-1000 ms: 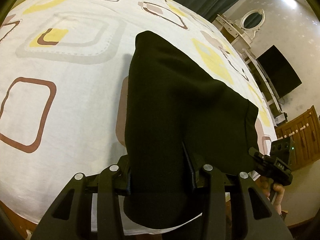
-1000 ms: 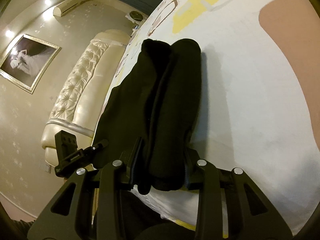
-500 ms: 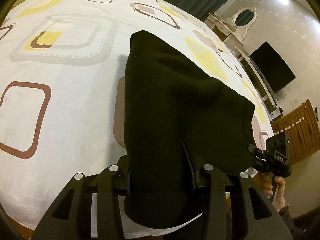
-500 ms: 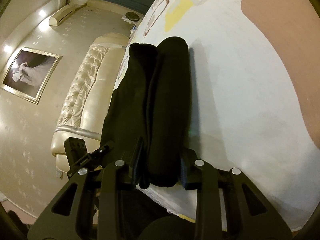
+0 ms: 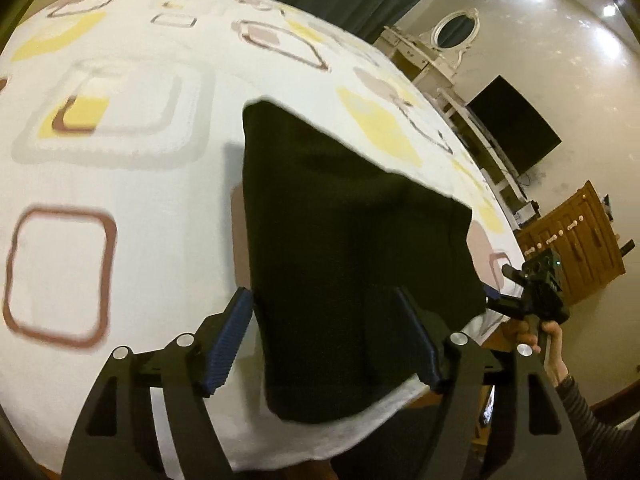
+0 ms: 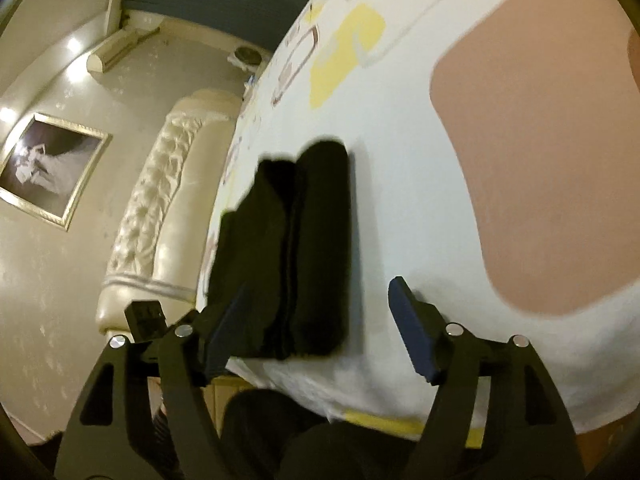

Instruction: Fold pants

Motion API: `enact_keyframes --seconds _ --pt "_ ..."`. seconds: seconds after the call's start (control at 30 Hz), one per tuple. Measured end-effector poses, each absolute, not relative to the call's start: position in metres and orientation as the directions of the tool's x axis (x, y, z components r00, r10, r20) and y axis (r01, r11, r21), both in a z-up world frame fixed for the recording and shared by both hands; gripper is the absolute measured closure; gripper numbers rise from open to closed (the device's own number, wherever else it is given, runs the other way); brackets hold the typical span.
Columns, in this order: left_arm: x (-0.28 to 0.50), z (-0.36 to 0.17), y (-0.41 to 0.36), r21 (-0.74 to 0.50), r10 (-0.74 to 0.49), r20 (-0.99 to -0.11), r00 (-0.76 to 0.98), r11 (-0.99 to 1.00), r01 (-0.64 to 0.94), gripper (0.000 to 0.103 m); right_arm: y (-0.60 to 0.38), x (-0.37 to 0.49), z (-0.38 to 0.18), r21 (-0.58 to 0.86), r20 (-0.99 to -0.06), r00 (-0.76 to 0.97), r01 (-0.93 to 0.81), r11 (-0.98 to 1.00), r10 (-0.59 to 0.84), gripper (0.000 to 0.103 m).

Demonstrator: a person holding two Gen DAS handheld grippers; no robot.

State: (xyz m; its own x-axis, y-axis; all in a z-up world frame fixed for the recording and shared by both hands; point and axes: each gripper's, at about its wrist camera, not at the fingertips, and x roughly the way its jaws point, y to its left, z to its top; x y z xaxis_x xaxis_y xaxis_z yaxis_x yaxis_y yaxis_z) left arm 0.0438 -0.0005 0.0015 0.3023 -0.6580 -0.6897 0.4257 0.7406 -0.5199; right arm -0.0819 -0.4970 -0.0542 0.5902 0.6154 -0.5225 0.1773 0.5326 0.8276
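Note:
The black pants [image 5: 344, 240] lie folded into a thick bundle near the front edge of the bed [image 5: 160, 208]. My left gripper [image 5: 324, 336] is just above their near end. Its jaws are opening, and the cloth lies between the blue pads [image 5: 228, 340] without touching them. In the right wrist view the same pants [image 6: 296, 256] show their stacked folds end-on. My right gripper [image 6: 318, 328] is also opening, with the bundle's near end between its jaws and the pads [image 6: 412, 336] clear of it. Each view catches the other gripper: the right gripper [image 5: 536, 292] and the left gripper [image 6: 148, 316].
The white sheet [image 6: 400, 200] carries brown and yellow squares. A cream tufted headboard [image 6: 160, 208] and a framed picture [image 6: 44, 168] are off the left side. A television [image 5: 516, 124], a wooden cabinet [image 5: 576, 240] and a mirrored dresser [image 5: 456, 28] stand off the right side. A person's hand [image 5: 548, 344] holds the right gripper.
Both grippers were shut on the near end of the pants and have now let go, their jaws spread wide. Both have drawn back and up a little, and the pants rest on the bed.

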Motion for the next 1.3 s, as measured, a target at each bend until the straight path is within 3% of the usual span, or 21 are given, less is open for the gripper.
enact_keyframes --seconds 0.13,0.4,0.6,0.67,0.7,0.77,0.97,1.3 --pt "0.076 0.005 -0.005 -0.561 -0.697 -0.655 0.293 0.708 0.429 0.025 -0.493 -0.046 -0.054 0.839 -0.506 0.592 0.171 0.516 0.627 0.024" --pt "0.140 -0.026 -0.034 -0.538 -0.656 -0.716 0.239 0.737 0.410 0.024 -0.467 0.035 -0.074 0.806 -0.562 0.521 0.171 0.566 0.643 0.024" --pt "0.165 -0.047 -0.040 -0.586 -0.672 -0.713 0.199 0.727 0.358 0.025 -0.462 0.063 -0.079 0.796 -0.575 0.486 0.148 0.586 0.658 0.027" --pt "0.168 -0.050 -0.044 -0.582 -0.671 -0.718 0.188 0.726 0.367 0.045 -0.460 0.066 -0.081 0.776 -0.599 0.476 0.145 0.614 0.644 0.046" --pt "0.167 -0.051 -0.047 -0.570 -0.663 -0.726 0.181 0.728 0.380 0.055 -0.458 0.067 -0.083 0.762 -0.615 0.467 0.143 0.632 0.635 0.051" --pt "0.163 -0.050 -0.053 -0.522 -0.635 -0.746 0.202 0.745 0.415 0.062 -0.457 0.065 -0.086 0.747 -0.631 0.461 0.145 0.649 0.624 0.061" --pt "0.154 -0.040 -0.059 -0.427 -0.576 -0.771 0.270 0.783 0.452 0.073 -0.453 0.057 -0.080 0.742 -0.624 0.501 0.138 0.656 0.600 0.070" --pt "0.150 -0.012 -0.058 -0.290 -0.491 -0.779 0.391 0.834 0.470 0.079 -0.443 0.063 -0.062 0.739 -0.603 0.535 0.095 0.667 0.591 0.072"
